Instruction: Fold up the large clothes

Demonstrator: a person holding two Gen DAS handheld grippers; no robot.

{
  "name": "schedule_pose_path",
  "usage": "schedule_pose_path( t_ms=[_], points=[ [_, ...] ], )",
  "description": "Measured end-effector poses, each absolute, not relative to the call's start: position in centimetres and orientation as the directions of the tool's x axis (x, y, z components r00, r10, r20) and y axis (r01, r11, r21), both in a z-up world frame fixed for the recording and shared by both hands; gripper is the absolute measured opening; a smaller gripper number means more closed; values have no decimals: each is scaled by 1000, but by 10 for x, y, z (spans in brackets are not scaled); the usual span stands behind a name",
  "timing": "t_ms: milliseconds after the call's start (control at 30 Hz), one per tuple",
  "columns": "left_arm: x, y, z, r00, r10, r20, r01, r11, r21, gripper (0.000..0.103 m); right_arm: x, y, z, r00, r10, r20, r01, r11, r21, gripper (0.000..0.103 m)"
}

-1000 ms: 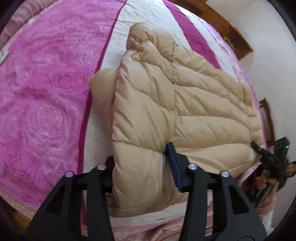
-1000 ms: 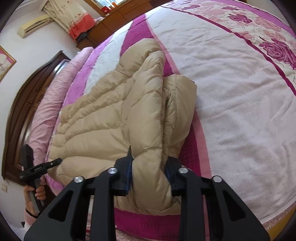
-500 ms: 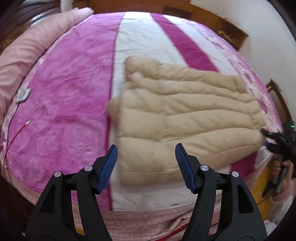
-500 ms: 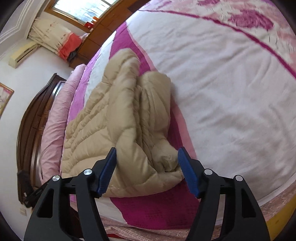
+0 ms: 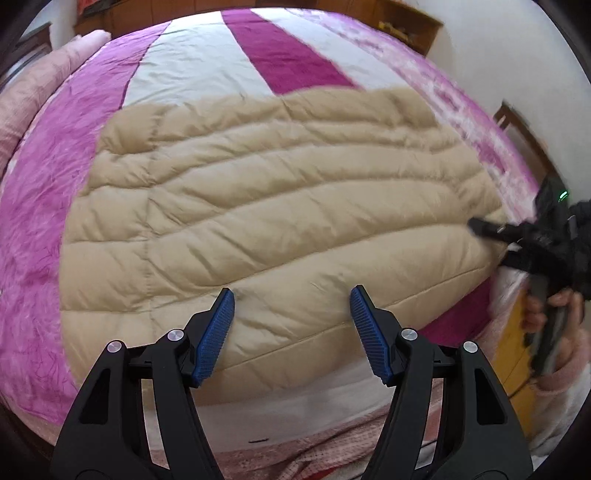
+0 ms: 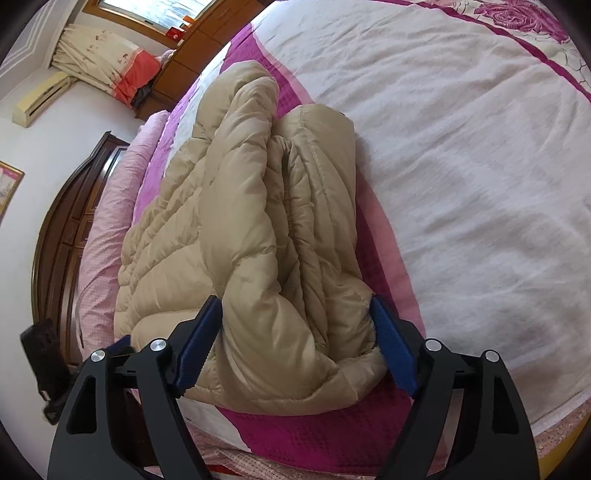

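A beige quilted puffer jacket (image 5: 277, 192) lies folded on the bed's pink, white and magenta cover (image 5: 288, 48). My left gripper (image 5: 291, 291) hangs open over the jacket's near long edge, with nothing pinched between its blue pads. At the right edge of this view a person's hand holds my right gripper (image 5: 517, 236) at the jacket's end. In the right wrist view the jacket's (image 6: 240, 192) bunched, folded end sits between the opening jaws of my right gripper (image 6: 295, 301). The blue pads flank the puffy fabric without squeezing it.
A pink bolster (image 5: 44, 85) and a dark wooden headboard (image 6: 62, 229) run along one side of the bed. Wooden cabinets (image 5: 406, 26) and a chair (image 5: 524, 140) stand beyond it. A wide stretch of white cover (image 6: 461, 129) lies right of the jacket.
Both grippers were shut on the jacket and have let go and opened. The left one swung along the jacket to its long edge. The right one sank around the folded end.
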State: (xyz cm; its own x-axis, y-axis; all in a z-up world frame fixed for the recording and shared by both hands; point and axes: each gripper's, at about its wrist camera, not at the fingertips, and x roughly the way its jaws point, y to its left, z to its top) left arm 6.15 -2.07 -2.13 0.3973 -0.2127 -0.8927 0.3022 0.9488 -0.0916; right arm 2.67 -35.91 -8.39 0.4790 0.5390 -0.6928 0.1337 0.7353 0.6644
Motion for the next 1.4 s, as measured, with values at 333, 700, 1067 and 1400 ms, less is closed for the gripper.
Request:
schedule_pose_path(
  t_ms=[333, 700, 1067, 1400],
  points=[
    [62, -30, -48, 359, -152, -921, 314, 949, -34, 65, 15, -349, -36, 525, 577, -626, -8, 739, 674, 33],
    [57, -30, -56, 367, -141, -920, 321, 947, -17, 61, 21, -267, 52, 511, 647, -567, -330, 756, 565, 24],
    [29, 87, 15, 591, -22, -807, 76, 997, 28, 57, 35, -210, 83, 446, 658, -607, -485, 747, 454, 24],
    [67, 129, -4, 508, -106, -855, 93, 993, -68, 8, 50, -132, 94, 322, 721, -614, -567, 666, 484, 22]
  ],
)
